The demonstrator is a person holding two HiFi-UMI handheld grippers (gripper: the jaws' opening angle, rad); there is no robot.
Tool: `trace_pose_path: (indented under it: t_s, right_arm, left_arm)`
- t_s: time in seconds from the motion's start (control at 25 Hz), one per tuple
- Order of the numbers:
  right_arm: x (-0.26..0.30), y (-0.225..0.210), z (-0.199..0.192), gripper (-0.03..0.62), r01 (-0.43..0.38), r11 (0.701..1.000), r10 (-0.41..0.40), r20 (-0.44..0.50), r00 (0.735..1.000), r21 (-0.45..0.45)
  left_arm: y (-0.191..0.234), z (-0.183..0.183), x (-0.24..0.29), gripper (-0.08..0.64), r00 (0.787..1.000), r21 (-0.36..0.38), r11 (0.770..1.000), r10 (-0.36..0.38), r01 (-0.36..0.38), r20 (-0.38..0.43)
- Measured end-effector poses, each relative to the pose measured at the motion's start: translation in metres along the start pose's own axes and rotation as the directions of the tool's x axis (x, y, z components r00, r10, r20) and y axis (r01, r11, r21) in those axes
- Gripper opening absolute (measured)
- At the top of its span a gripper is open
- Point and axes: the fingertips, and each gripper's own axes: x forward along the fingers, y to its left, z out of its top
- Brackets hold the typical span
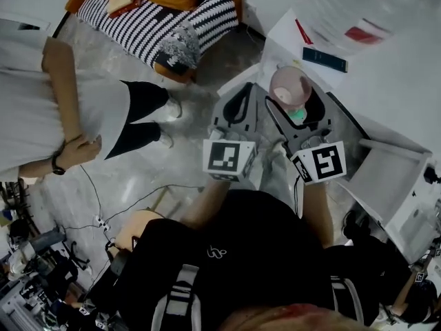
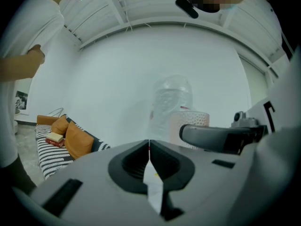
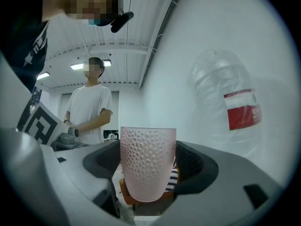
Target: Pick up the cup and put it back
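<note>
Cup (image 3: 147,168) lifted; set-down pending.
Right gripper (image 1: 295,109) clamps the upright cup, seemingly clear of the table (image 1: 406,74); left gripper (image 2: 149,149) jaws are together, empty. Next move likely calls for lowering it level onto the table, then releasing. The set-down spot is not identifiable.

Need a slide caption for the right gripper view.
Right gripper holds a pink dimpled cup upright between its jaws, with a clear red-labelled bottle and a person in white behind.
</note>
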Motion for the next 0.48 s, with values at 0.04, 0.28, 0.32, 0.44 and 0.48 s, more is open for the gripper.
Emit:
trace_pose_path:
  t_s: [0.04, 0.28, 0.32, 0.44, 0.48]
  right_arm:
    - [0.003, -0.001, -0.002, 0.365, -0.006, 1.0, 0.006, 0.008, 1.0, -0.003]
    - [0.009, -0.013, -0.055, 0.365, -0.025, 1.0, 0.025, -0.004, 1.0, -0.009]
    - [0.008, -0.014, -0.069, 0.365, -0.027, 1.0, 0.027, -0.012, 1.0, -0.007]
    - [0.012, -0.023, -0.122, 0.365, -0.027, 1.0, 0.027, -0.045, 0.999, 0.01]
    - [0.012, -0.027, -0.145, 0.365, -0.025, 1.0, 0.026, -0.063, 0.998, 0.015]
  left_arm:
    - [0.001, -0.003, 0.004, 0.014, 1.0, 0.003, 1.0, -0.002, 0.002, -0.004]
    - [0.006, -0.05, 0.03, 0.014, 1.0, -0.033, 0.999, 0.029, -0.029, -0.008]
    - [0.006, -0.059, 0.032, 0.014, 0.999, -0.048, 0.998, 0.042, -0.041, 0.008]
    - [0.012, -0.112, 0.053, 0.014, 0.999, -0.032, 0.998, 0.046, -0.046, 0.002]
    - [0.013, -0.136, 0.061, 0.014, 0.999, -0.027, 0.999, 0.045, -0.045, -0.012]
